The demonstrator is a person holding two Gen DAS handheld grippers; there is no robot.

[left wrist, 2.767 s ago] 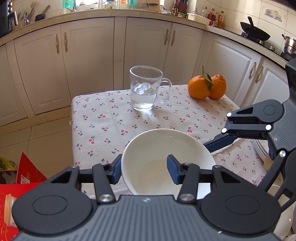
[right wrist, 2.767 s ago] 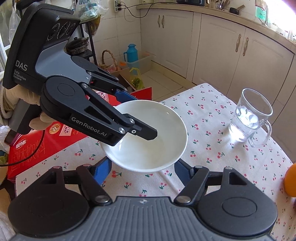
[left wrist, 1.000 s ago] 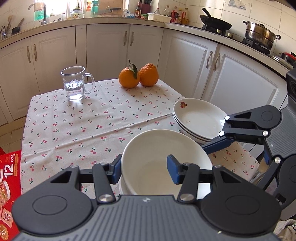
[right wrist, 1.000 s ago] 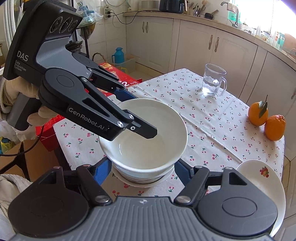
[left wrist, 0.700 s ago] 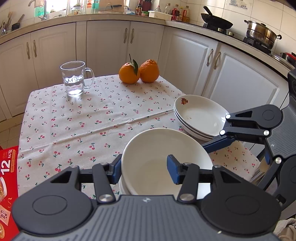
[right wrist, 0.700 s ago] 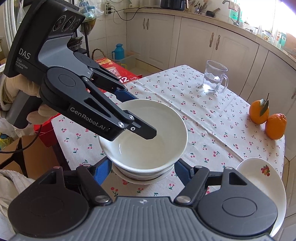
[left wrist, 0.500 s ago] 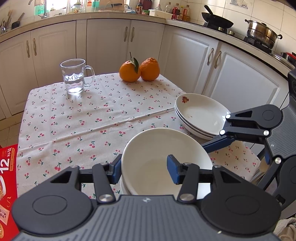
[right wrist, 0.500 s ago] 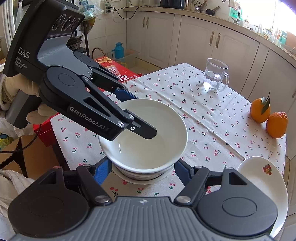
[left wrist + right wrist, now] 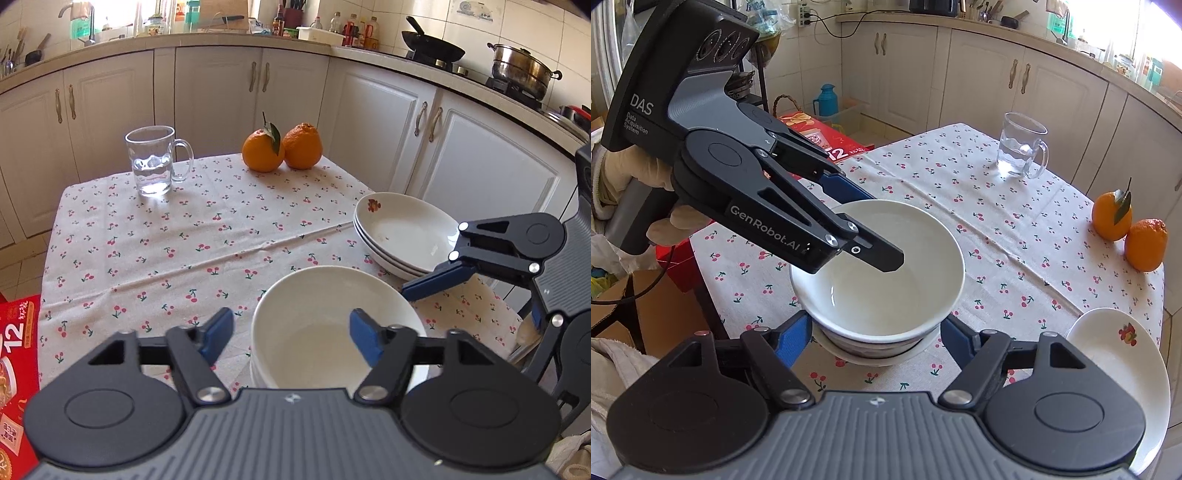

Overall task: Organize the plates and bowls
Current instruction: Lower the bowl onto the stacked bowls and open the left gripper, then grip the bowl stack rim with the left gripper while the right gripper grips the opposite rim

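A white bowl rests on top of a stack of bowls at the near edge of the cherry-print tablecloth. My left gripper straddles the near rim of that bowl. Its jaws are opening, with one pad outside the wall, one inside, and neither pressing. From the right wrist view, the left gripper's fingers reach over the bowl. My right gripper has its jaws opening on either side of the stack, a pad close to each flank. A stack of shallow plates sits to the right.
A glass mug of water and two oranges stand at the far side of the table. A red box lies on the floor to the left. White cabinets ring the room. A gloved hand holds the left gripper.
The left gripper's jaws have spread apart and let go of the bowl's rim. The bowl stays on the stack. The right gripper looks almost unchanged.
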